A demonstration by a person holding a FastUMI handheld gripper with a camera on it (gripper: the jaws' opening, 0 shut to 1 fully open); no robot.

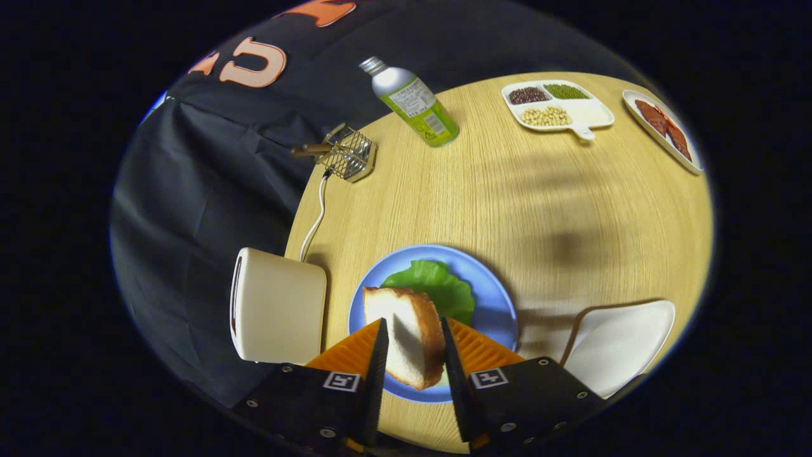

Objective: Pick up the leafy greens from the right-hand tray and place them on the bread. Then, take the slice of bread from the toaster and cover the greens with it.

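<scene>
The gripper (412,346) has the bread slice (406,336) pinched between its two fingers, jaws closed in on the slice's two faces, and it hangs right over the blue plate (495,298). On that plate the leafy greens (438,285) are already laid out, just beyond the slice. What they rest on is hidden, so I cannot tell whether a bottom slice lies under them.

By my reckoning the first half is done: the white tray (625,343) right of the plate holds no greens. The toaster (279,311) sits just left of the plate (its slot faces away). What remains is lowering the slice flat onto the greens and letting go.

As for writing, the bottle (415,105) far beyond the plate carries a label, too small to make out.
</scene>
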